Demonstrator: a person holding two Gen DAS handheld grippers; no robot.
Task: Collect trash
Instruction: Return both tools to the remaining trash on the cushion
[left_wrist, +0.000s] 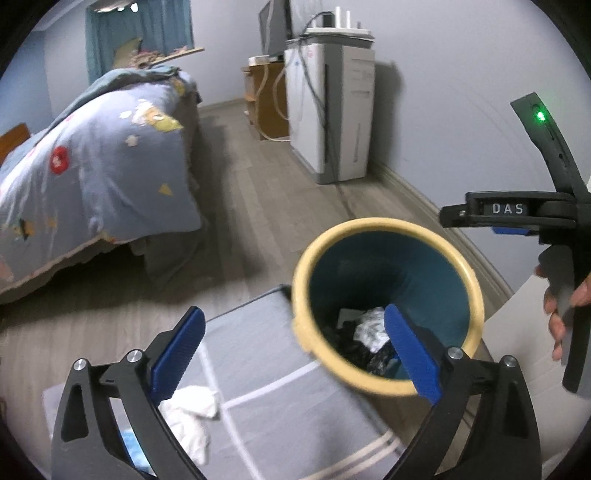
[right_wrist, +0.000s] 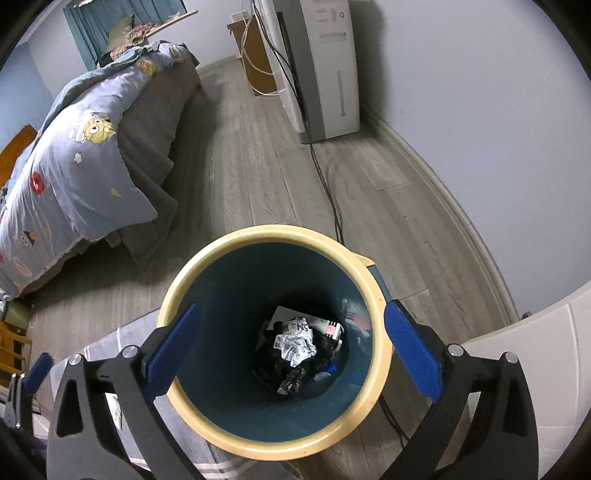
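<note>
Grey wood-grain planks make up the floor, running between a bed and a pale wall. On the bed lies a soft, puffy blue quilt printed with cartoon figures, its edge hanging over a grey bed skirt. Against the wall stands a tall, boxy white appliance with smooth plastic panels and dark cables trailing down to the planks. A flat grey rug with pale stripes lies near the foot of the bed.

At the rug's corner stands a round bin, tapered, with a thick cream rim and a smooth dark teal inside. At its bottom sit crumpled black plastic, a wad of white printed paper and a small flat box, partly hidden.

On the rug, left of the bin, lies a rumpled white tissue, soft and creased, with something light blue just beside it that is too hidden to name.

Spread wide and holding nothing, the right gripper hangs over the bin's mouth, its ribbed blue pads on black arms. Equally spread and empty, the left gripper hangs over the rug and the bin's near rim, with the tissue below its left pad.
</note>
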